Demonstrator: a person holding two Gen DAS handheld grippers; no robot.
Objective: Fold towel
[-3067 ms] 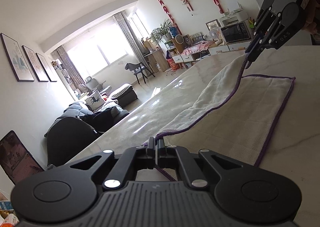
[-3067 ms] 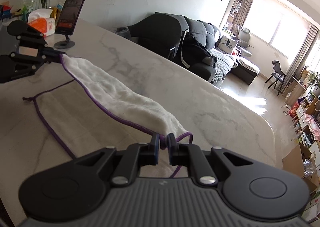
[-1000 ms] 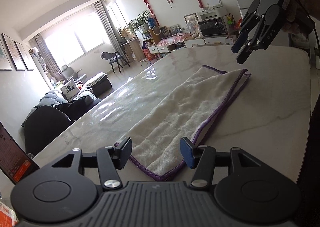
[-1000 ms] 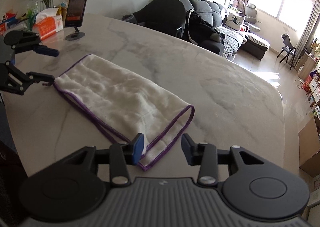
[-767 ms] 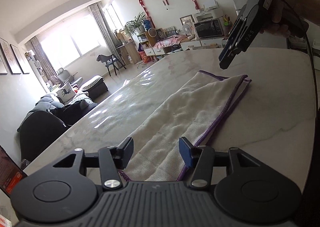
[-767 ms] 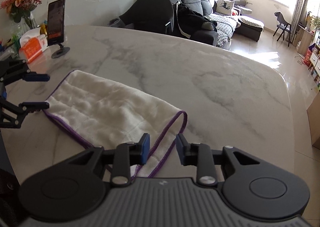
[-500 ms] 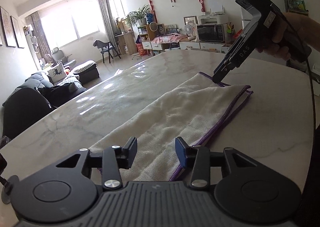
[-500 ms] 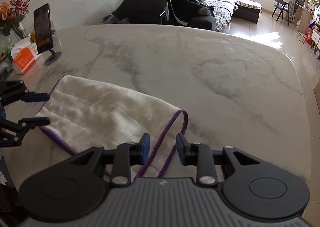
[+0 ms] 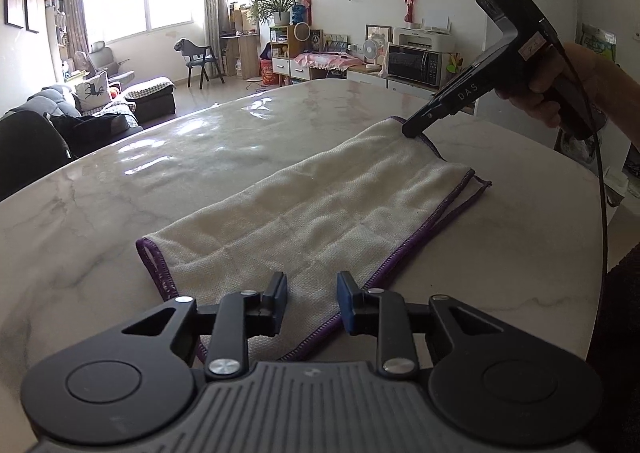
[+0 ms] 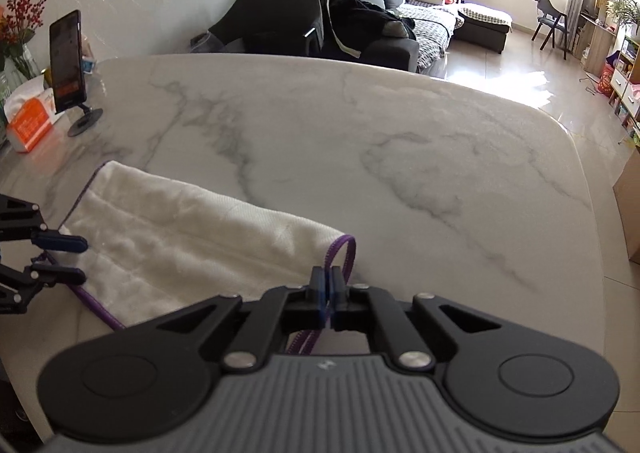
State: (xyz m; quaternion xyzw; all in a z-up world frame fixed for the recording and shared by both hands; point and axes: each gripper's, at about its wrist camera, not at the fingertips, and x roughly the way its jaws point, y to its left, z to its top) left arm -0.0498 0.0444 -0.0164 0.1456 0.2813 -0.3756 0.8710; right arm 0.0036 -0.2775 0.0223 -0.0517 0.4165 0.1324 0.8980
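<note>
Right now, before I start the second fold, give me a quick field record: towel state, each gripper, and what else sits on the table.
towel: white with purple trim, folded once, lying flat on the marble table
right gripper: shut on the towel's purple edge at its end
left gripper: open, jaws straddling the opposite end of the towel, nothing gripped
fold alignment: lower layer's edge peeks out past the top layer at the right gripper's end
other items: phone on stand, orange tissue box, both at the table's far corner
</note>
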